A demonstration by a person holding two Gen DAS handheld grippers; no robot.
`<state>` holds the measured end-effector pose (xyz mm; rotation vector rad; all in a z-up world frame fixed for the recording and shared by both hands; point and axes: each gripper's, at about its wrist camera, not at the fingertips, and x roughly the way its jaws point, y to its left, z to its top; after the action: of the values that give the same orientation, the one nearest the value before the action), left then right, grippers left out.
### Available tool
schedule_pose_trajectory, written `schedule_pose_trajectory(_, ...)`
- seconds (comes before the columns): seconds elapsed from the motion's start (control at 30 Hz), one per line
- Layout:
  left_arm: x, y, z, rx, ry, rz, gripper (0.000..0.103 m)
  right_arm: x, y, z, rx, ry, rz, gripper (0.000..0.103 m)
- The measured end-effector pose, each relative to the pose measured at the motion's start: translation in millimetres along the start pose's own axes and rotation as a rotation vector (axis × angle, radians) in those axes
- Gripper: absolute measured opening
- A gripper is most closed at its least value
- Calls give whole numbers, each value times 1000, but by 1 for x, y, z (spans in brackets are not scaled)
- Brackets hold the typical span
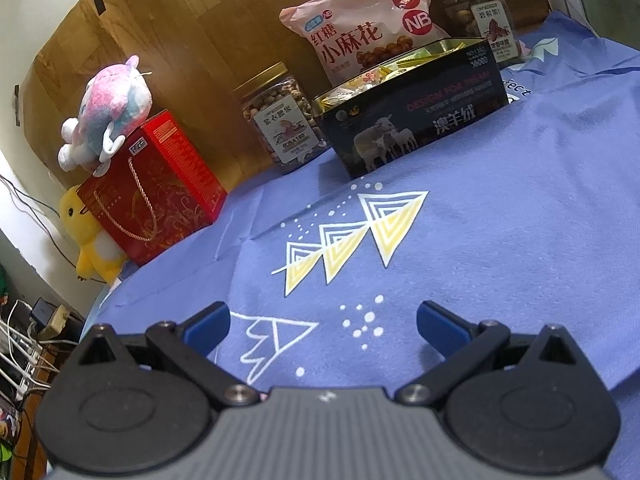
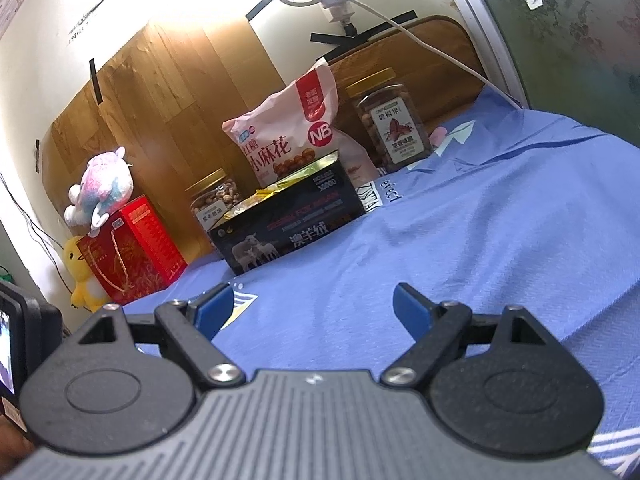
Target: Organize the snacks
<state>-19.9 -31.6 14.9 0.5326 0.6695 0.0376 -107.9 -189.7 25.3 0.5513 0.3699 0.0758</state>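
both tongs wide and empty, snacks grouped at the far edge

the left gripper (image 1: 323, 326) hangs over the blue cloth (image 1: 500, 240), its 2 blue pads spread wide with nothing between them. the right gripper (image 2: 313, 307) is the same: fingers far apart, holding nothing, above bare cloth.

the snacks sit well apart from both grippers, at the far side against the wooden board (image 1: 180, 52). a dark box (image 1: 416, 120) printed with sheep stands open nearest the grippers, with gold-wrapped pieces (image 1: 384, 74) inside. just behind it leans a pink snack bag (image 1: 360, 28). a clear jar with a gold lid (image 1: 280, 120) stands just left of the box, and a 2nd jar (image 1: 476, 12) stands far right, partly hidden behind the bag and box.

further left, a red gift box (image 1: 156, 184) with a rope handle stands at the cloth's edge. a pink and blue plush (image 1: 108, 108) rests on top of it, and a yellow plush duck (image 1: 88, 236) leans against its left side.
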Motion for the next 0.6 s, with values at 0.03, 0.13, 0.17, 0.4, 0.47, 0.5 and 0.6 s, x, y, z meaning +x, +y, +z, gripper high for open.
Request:
schedule_pose_trajectory(0.03,0,-1,0,2,0,1,103,0,-1,0,2,0,0,89)
schedule_pose_trajectory(0.13,0,-2,2,7,1,-2,103,-1,-1,0,10,-3,-3,89)
schedule_pose_trajectory(0.17,0,-3,1,8,2,-4,103,-1,-2,0,11,-3,-3,89)
schedule_pose_trajectory(0.4,0,-6,3,12,3,-18,103,-2,-5,2,21,-9,-9,89)
schedule_pose_trajectory(0.47,0,-6,3,11,5,-24,103,-3,-5,1,20,-8,-9,89)
schedule_pose_trajectory(0.5,0,-6,3,9,4,-27,103,-3,-5,1,19,-9,-9,89)
schedule_pose_trajectory(0.6,-5,-5,3,1,-28,-50,103,-2,-5,1,18,-10,-9,89)
